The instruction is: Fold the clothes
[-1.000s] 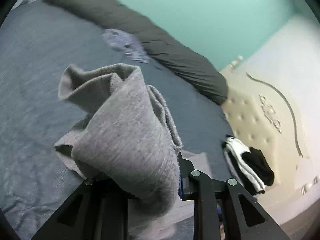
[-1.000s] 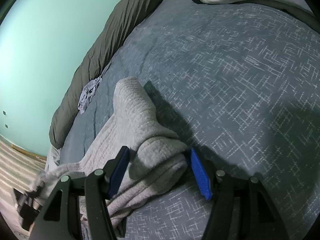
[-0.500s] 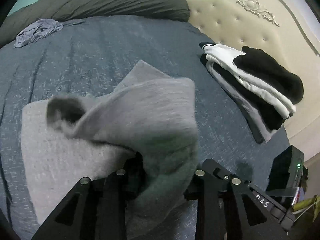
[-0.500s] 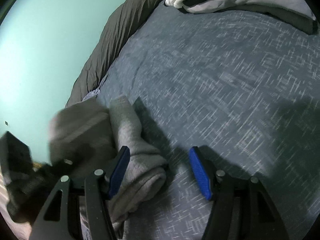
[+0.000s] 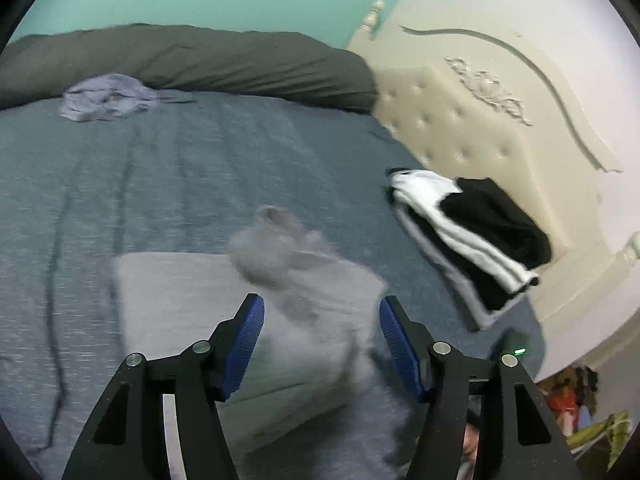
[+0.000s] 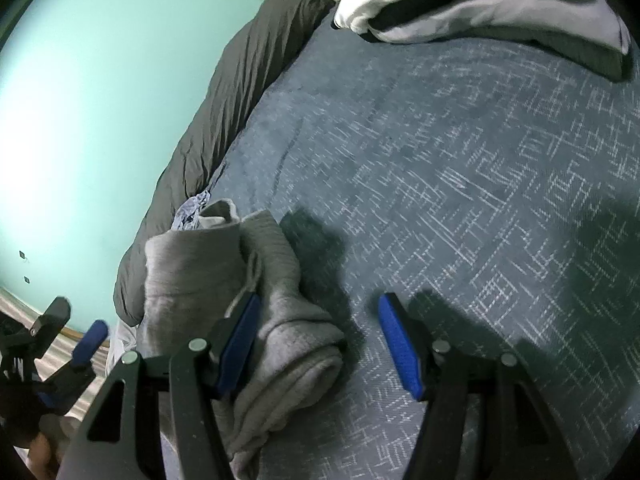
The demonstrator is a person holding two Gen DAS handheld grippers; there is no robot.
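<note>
A grey sweatshirt [image 5: 304, 312] lies folded in layers on the blue-grey bed cover [image 5: 160, 184], its loose top part blurred. My left gripper [image 5: 320, 340] hovers open just above it, blue pads apart, gripping nothing. In the right wrist view the same grey sweatshirt [image 6: 264, 304] shows as a thick folded bundle with a drawcord. My right gripper [image 6: 320, 344] is open over the bundle's right edge, left finger above the cloth and right finger over bare cover. The left gripper [image 6: 76, 348] appears at the lower left there.
A stack of folded black and white clothes [image 5: 472, 240] lies near the cream padded headboard [image 5: 460, 128]. A crumpled pale blue garment [image 5: 104, 98] sits by the long dark grey bolster [image 5: 200, 60] along the teal wall. A black device with a green light [image 5: 516, 348] rests at the bed's corner.
My left gripper has let go of the grey sweatshirt, which has dropped onto the folded pile, and its jaws stand apart. The right gripper stays open, slightly shifted.
</note>
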